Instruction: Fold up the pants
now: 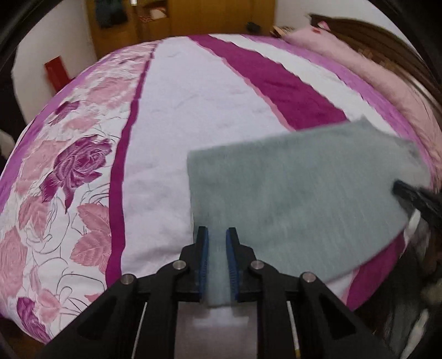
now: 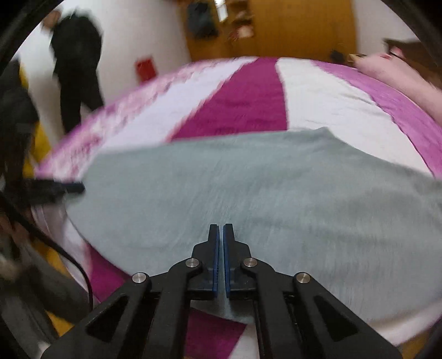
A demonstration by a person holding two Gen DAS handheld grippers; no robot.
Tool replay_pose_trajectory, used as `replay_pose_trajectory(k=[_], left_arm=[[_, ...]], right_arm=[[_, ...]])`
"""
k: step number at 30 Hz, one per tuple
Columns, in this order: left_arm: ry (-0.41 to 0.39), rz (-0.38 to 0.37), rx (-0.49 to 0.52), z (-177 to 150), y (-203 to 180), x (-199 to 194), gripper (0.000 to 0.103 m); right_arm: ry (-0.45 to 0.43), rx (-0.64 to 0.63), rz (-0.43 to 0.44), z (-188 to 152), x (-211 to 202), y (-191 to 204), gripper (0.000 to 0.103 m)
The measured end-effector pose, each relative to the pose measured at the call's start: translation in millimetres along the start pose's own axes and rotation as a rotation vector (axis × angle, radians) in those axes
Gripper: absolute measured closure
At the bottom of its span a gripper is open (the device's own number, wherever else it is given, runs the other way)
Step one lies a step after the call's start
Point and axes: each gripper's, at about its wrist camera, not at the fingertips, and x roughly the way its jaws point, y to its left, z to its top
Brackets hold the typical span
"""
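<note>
The grey-green pants (image 1: 298, 187) lie flat on the bed as a broad folded panel. My left gripper (image 1: 216, 234) sits at their near left corner with a strip of the cloth between its slightly parted blue pads. In the right wrist view the pants (image 2: 248, 187) fill the middle, and my right gripper (image 2: 221, 229) is shut at their near edge, the cloth running in under its pads. The right gripper's tip (image 1: 406, 192) shows at the pants' right edge in the left wrist view; the left gripper's tip (image 2: 71, 187) shows at their left edge. Both views are motion-blurred.
The bed cover (image 1: 193, 110) has white, magenta and rose-print stripes. A pink pillow (image 1: 359, 60) lies at the far right by the headboard. A person in black (image 2: 77, 63) stands left of the bed. A wooden wardrobe (image 1: 193, 16) stands behind.
</note>
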Motion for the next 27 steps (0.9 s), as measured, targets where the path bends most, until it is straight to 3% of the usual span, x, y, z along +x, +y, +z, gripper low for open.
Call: replay_pose_trajectory(k=[2, 4, 7, 11, 15, 18, 20, 23, 25, 27], left_arm=[[-0.036, -0.034, -0.036, 5.1, -7.8, -5.5, 0.088], [-0.069, -0.057, -0.033, 10.0, -22.0, -10.0, 0.088], [-0.116, -0.050, 0.039, 18.0, -62.7, -12.4, 0.088], [-0.096, -0.025, 0.136, 30.2, -112.5, 7.0, 0.088], [-0.071, -0.023, 0.158, 42.1, -139.8, 33.8, 0.088], [-0.061, 0.035, 0.173, 41.7, -146.6, 58.2, 0.087], [-0.101, 0.099, 0.218, 41.2, -155.1, 60.4, 0.086], [-0.121, 0.180, 0.293, 42.2, -168.8, 63.5, 0.090], [-0.120, 0.160, 0.288, 48.2, -173.3, 60.9, 0.093], [-0.082, 0.130, 0.252, 57.0, -172.0, 65.4, 0.093]], right_arm=[[-0.086, 0.050, 0.067, -5.6, -12.0, -0.5, 0.100], [-0.104, 0.060, 0.088, -9.9, -12.0, 0.3, 0.100], [-0.041, 0.022, 0.011, -17.5, 8.6, 2.3, 0.100], [-0.082, -0.012, -0.043, -15.2, 5.5, 12.9, 0.099], [-0.119, -0.036, -0.054, -14.5, -1.4, 13.0, 0.094], [-0.082, 0.036, -0.097, -10.3, 9.8, -3.4, 0.095], [-0.051, 0.098, -0.068, -13.4, 17.4, -18.0, 0.103], [-0.100, 0.091, -0.081, -10.5, 0.3, -24.5, 0.103], [-0.143, 0.095, -0.063, -7.6, -6.8, -28.2, 0.103], [-0.117, 0.106, -0.072, -2.6, 1.2, -34.6, 0.103]])
